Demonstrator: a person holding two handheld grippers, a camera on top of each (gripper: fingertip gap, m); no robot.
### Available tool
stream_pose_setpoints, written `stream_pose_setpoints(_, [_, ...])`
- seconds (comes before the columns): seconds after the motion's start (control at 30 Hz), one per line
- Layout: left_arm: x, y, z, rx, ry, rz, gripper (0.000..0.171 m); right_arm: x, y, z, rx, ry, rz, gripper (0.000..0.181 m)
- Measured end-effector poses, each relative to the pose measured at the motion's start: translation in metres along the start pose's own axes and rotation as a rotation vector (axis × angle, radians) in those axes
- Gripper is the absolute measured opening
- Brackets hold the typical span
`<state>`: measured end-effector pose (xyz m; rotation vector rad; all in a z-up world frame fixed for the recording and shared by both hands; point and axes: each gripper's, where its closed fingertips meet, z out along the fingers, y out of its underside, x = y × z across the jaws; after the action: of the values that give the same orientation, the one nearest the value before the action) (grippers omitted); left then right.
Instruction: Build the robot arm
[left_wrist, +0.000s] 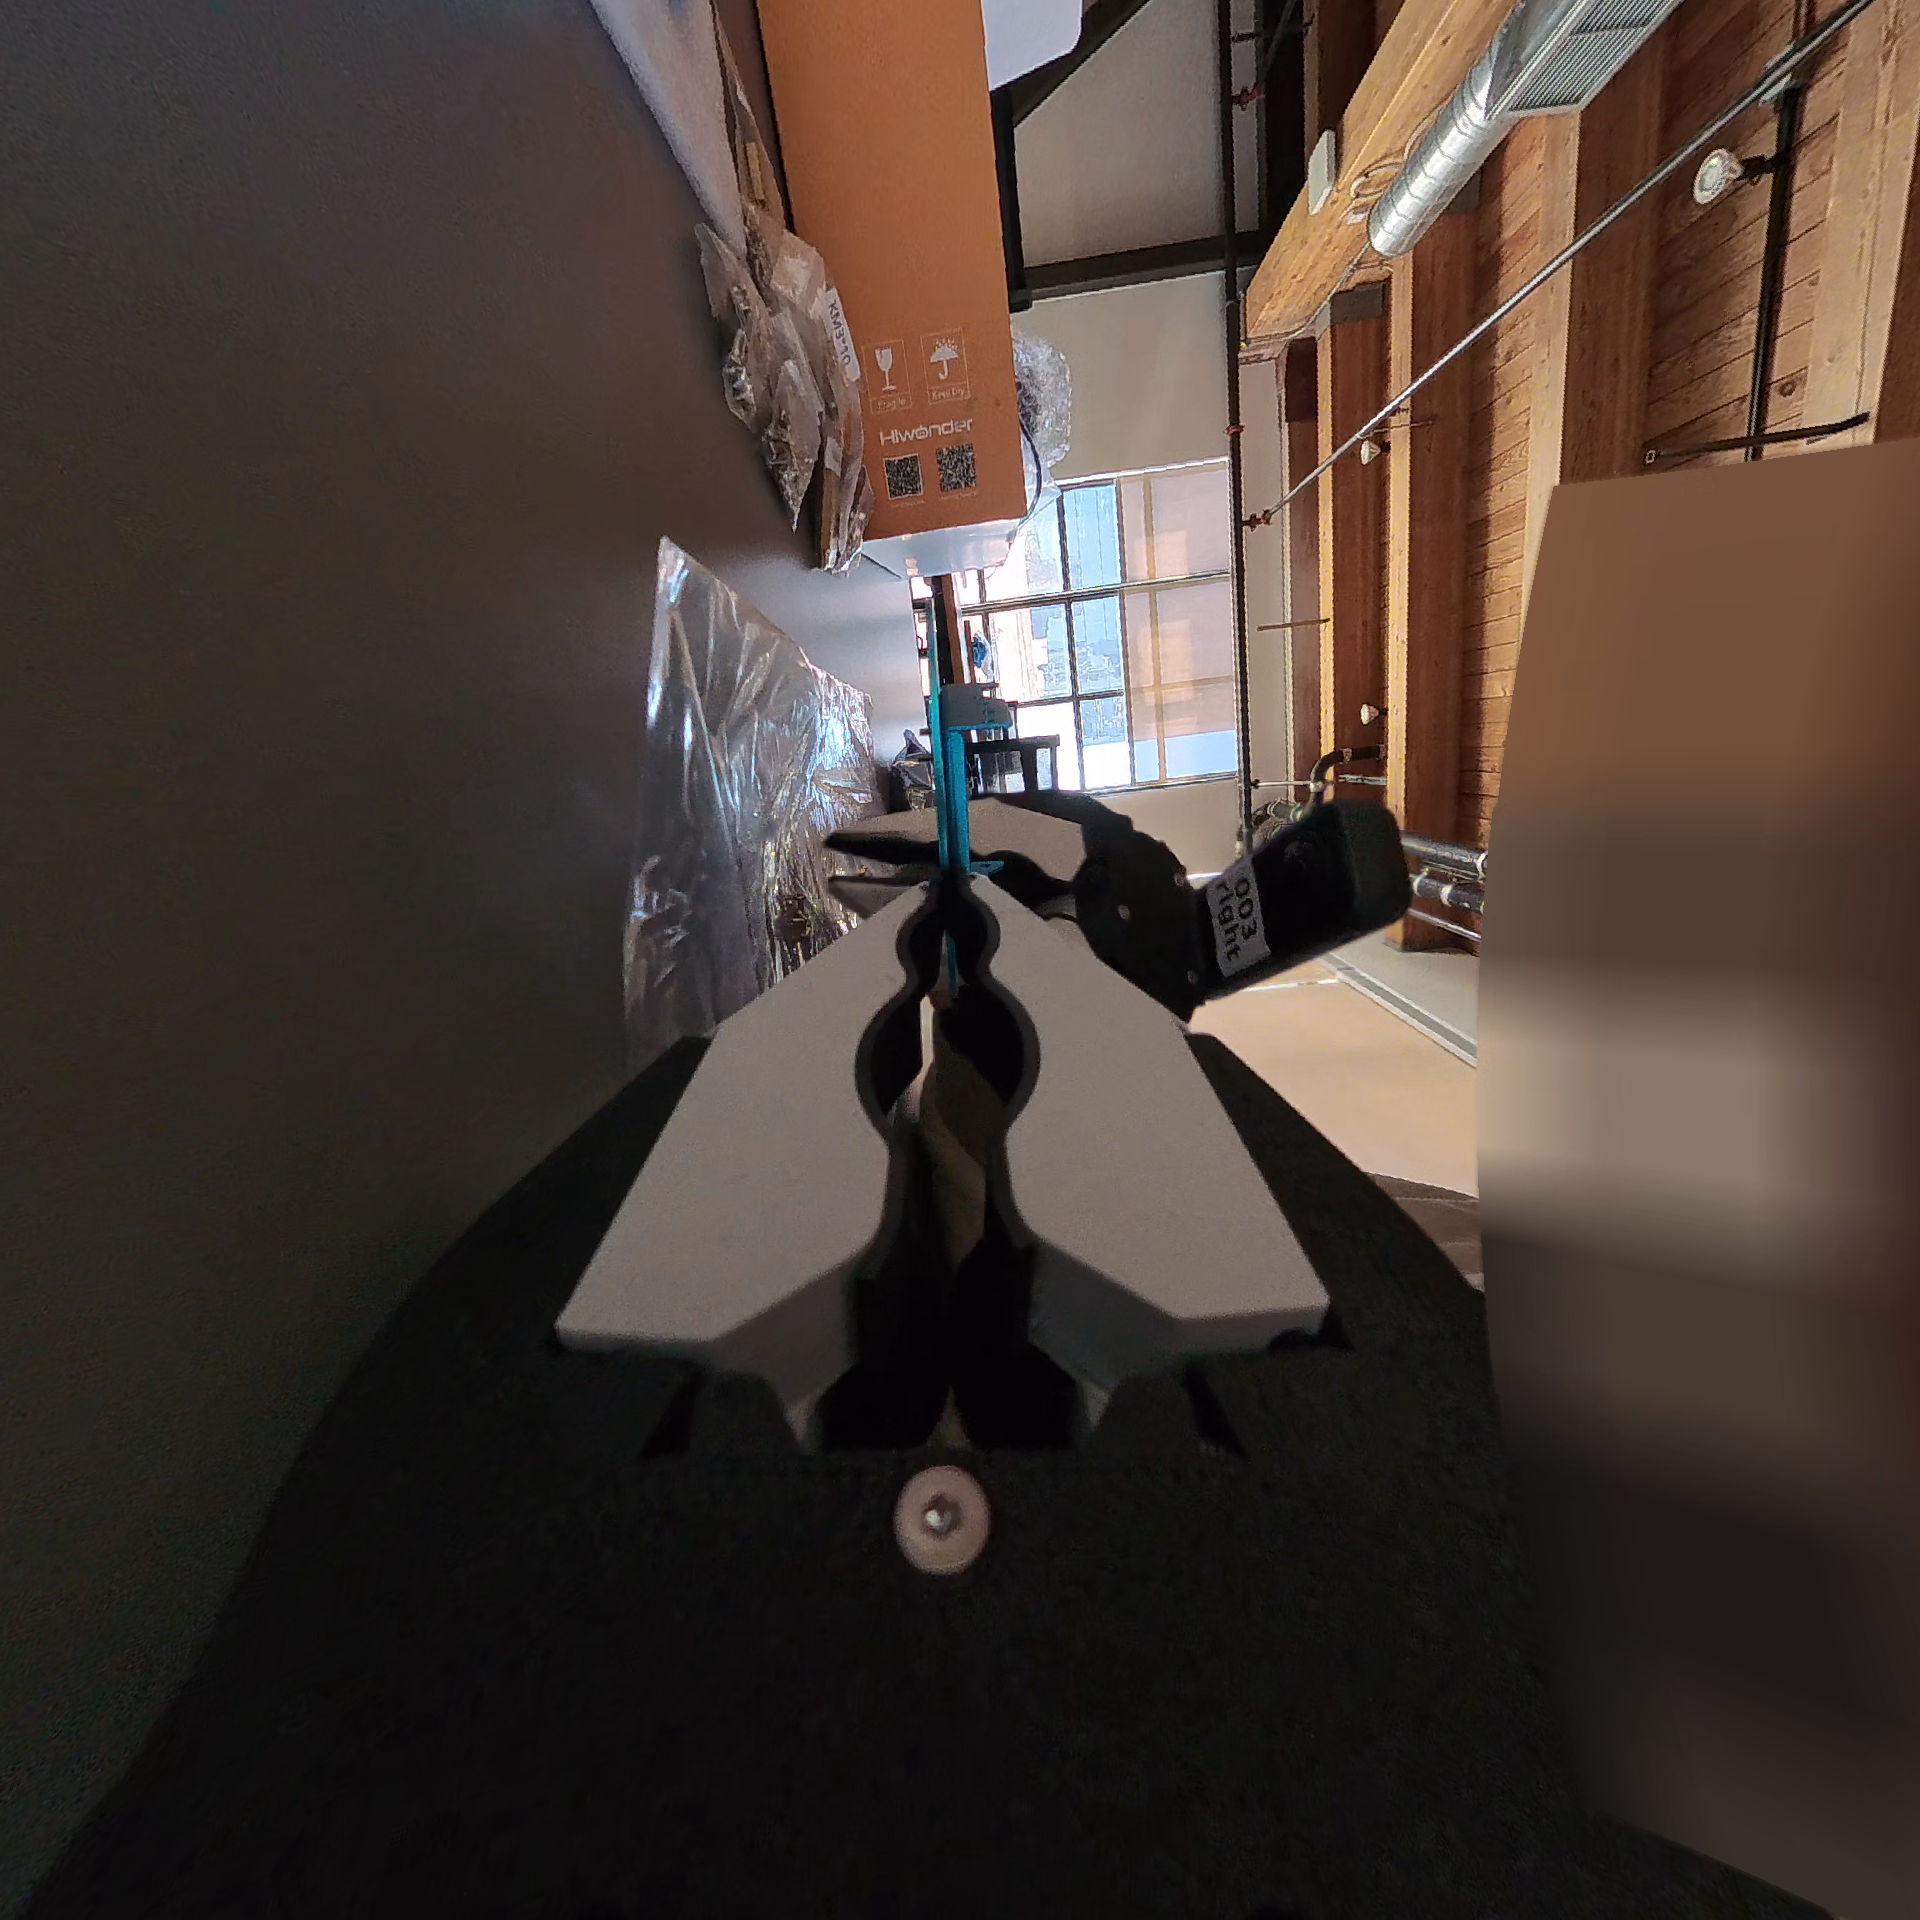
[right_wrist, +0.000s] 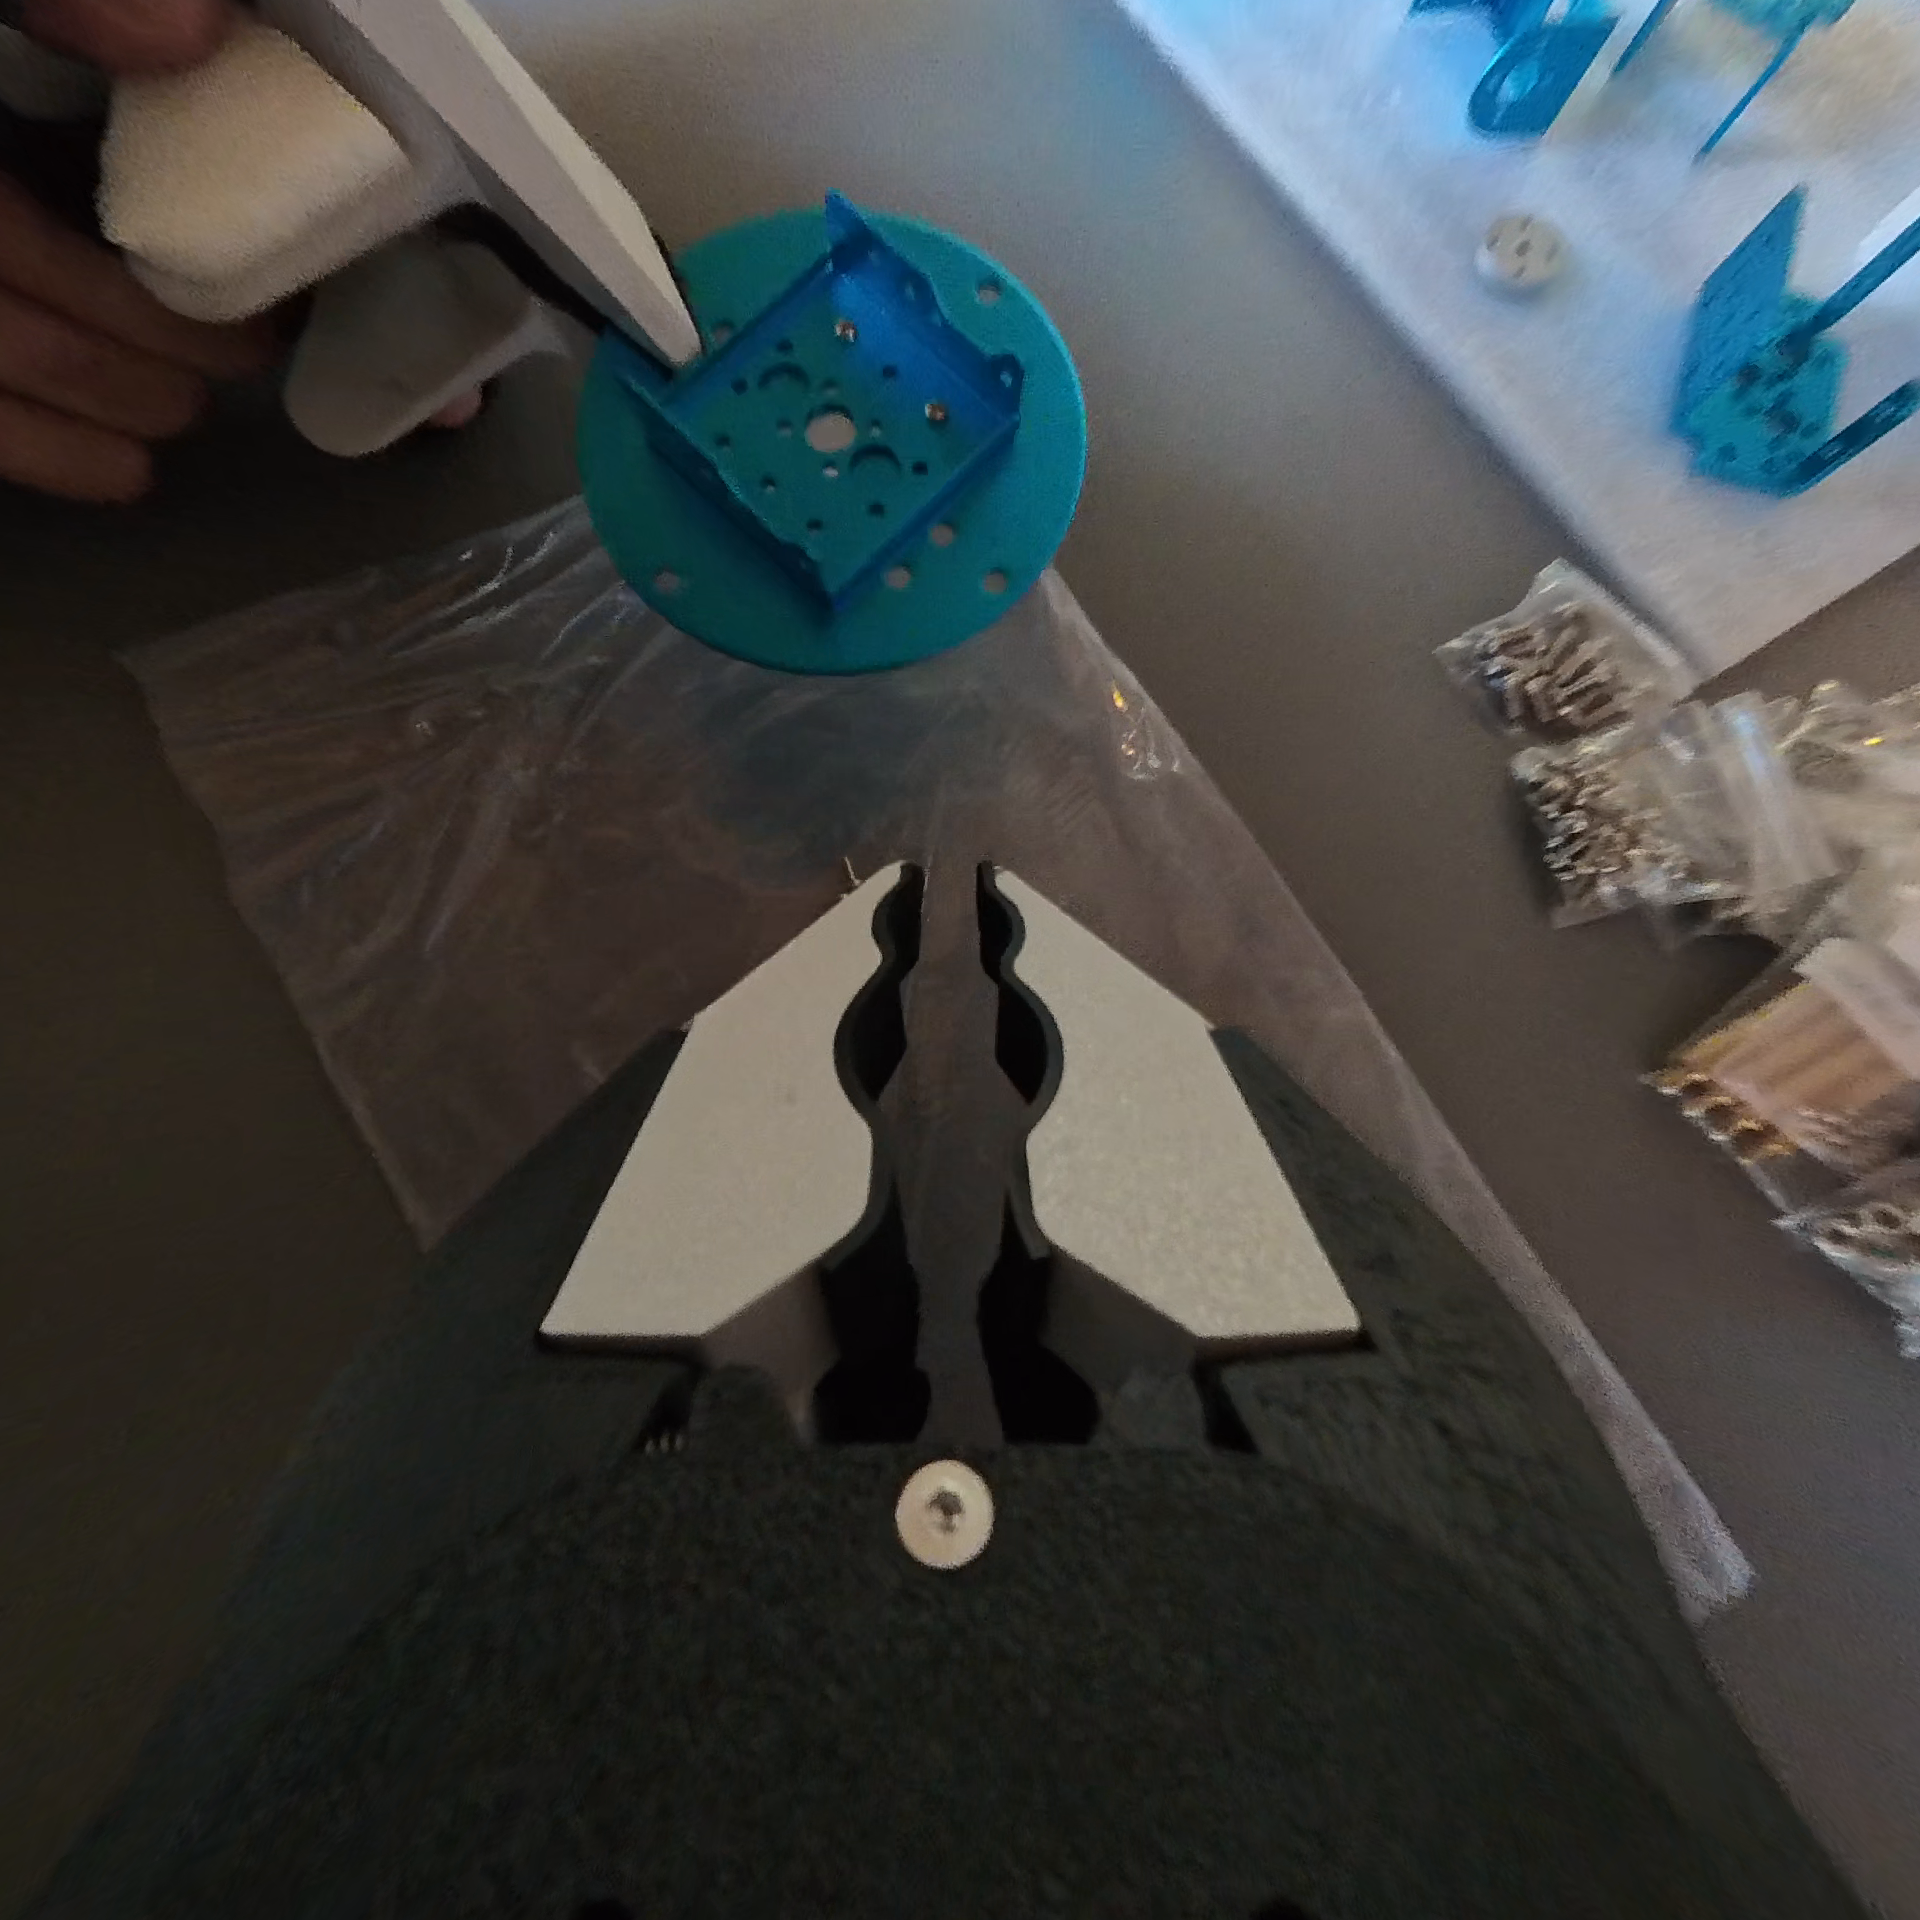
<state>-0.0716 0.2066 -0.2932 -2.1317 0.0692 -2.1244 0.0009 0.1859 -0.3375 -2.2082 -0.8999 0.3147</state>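
Teal round plate (right_wrist: 831, 613) with a blue perforated U-bracket (right_wrist: 831, 431) fixed on its face hangs above the grey surface (right_wrist: 260, 1039), pinched at its edge by the left gripper (left_wrist: 948, 894), whose fingers (left_wrist: 831, 1049) are clenched on it. From the left wrist view the plate is seen edge-on. The right gripper (right_wrist: 948, 878) has its fingers (right_wrist: 1101, 1081) closed on a clear plastic bag (right_wrist: 468, 748) that lies on the surface just under the plate. Small bags of screws (right_wrist: 1621, 790) and more blue brackets (right_wrist: 1787, 364) on a white sheet lie off to the right. An orange cardboard box (left_wrist: 914, 312) stands farther along the surface.
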Motion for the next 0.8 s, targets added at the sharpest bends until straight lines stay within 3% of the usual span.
stream_pose_setpoints(0.13, [0.000, 0.000, 0.000, -0.001, 0.002, -0.002, 0.000, -0.009, 0.003, 0.003, 0.011, -0.090, 0.077, 0.009])
stream_pose_setpoints(0.8, [0.000, -0.001, 0.000, -0.001, 0.009, -0.012, 0.000, -0.010, -0.001, 0.004, 0.016, -0.051, 0.022, 0.003])
